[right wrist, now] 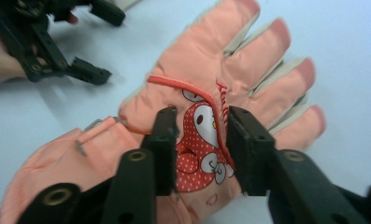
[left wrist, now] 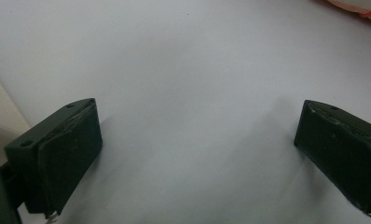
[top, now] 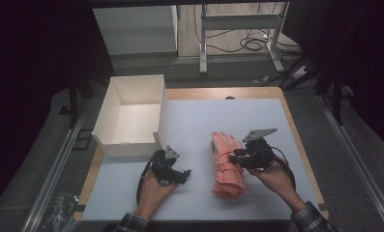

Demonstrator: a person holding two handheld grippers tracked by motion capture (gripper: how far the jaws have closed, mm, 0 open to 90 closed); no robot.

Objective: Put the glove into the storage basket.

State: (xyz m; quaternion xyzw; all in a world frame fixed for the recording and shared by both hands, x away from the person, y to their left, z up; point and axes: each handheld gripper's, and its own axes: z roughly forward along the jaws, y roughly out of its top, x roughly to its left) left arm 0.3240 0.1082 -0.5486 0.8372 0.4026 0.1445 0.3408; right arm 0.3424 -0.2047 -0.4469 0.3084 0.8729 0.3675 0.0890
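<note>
Looking down from the high view, a pink glove (top: 226, 166) lies flat on the white table (top: 257, 116), fingers pointing away, right of a white box (top: 131, 113); the right gripper (top: 238, 157) sits over its back, and the left gripper (top: 182, 175) rests apart on bare table. In the left gripper view, the jaws stand spread wide with nothing between them. In the right gripper view, the jaws are partly parted over the glove's cartoon patch (right wrist: 202, 149), not pinching it. A shallow bite could catch just the top layer, so the glove would sag or slip. Red stitched lettering (right wrist: 223, 100) beside the patch is too small to read.
</note>
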